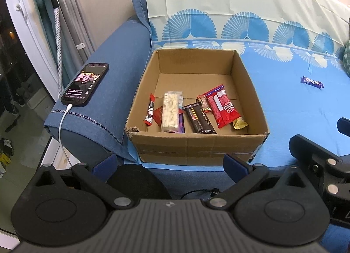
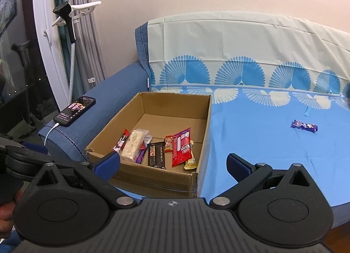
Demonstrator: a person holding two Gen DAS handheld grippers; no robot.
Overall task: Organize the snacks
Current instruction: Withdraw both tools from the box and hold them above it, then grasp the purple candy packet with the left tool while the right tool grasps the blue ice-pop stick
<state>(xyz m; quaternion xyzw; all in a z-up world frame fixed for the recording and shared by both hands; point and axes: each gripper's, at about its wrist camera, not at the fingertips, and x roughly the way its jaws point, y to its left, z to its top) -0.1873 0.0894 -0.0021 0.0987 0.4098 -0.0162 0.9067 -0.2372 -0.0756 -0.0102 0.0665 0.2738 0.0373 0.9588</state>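
Observation:
An open cardboard box sits on the blue sofa sheet and holds several snacks: a red packet, a dark bar, a pale nut bar and smaller wrappers. One purple snack bar lies alone on the sheet, to the right of the box. My left gripper is open and empty, in front of the box. My right gripper is open and empty, near the box's front right corner.
A phone on a white charging cable lies on the sofa's left armrest. A garment steamer and curtains stand at the far left by a glass door. The patterned sheet covers the seat and backrest.

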